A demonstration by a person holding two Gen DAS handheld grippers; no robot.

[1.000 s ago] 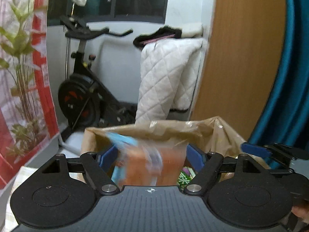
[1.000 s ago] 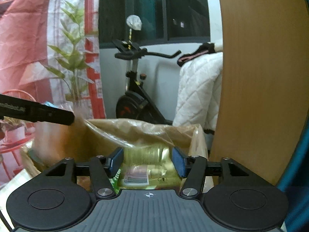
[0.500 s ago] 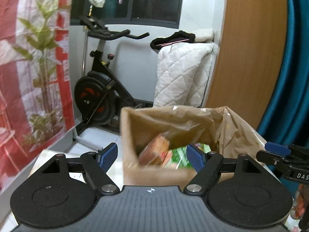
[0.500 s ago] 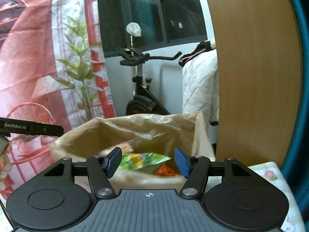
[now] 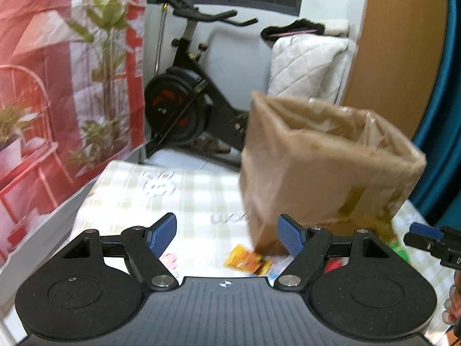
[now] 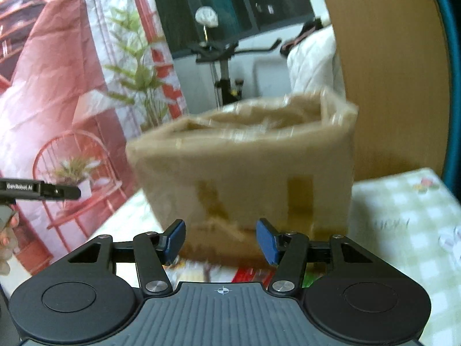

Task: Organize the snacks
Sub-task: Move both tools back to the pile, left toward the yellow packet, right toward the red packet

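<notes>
A brown cardboard box (image 5: 311, 173) lined with clear plastic stands on the checked tablecloth (image 5: 184, 193). Its inside is hidden from both views. My left gripper (image 5: 227, 230) is open and empty, low over the cloth in front of the box's left corner. An orange snack packet (image 5: 247, 259) lies on the cloth just below its jaws. My right gripper (image 6: 221, 238) faces the box (image 6: 245, 173) front, its jaws closing with nothing between them. Red (image 6: 253, 275) and green (image 6: 309, 278) packets lie under it, mostly hidden.
An exercise bike (image 5: 187, 109) and a white quilt (image 5: 305, 66) stand behind the table. A red patterned curtain (image 5: 57, 86) hangs at the left and a wooden panel (image 5: 397, 57) at the right. A person's hand (image 6: 5, 236) holds the left gripper's handle.
Both grippers drew back and down from above the box's mouth to in front of it. The packets seen dropping into the box are out of sight. The right jaws narrowed.
</notes>
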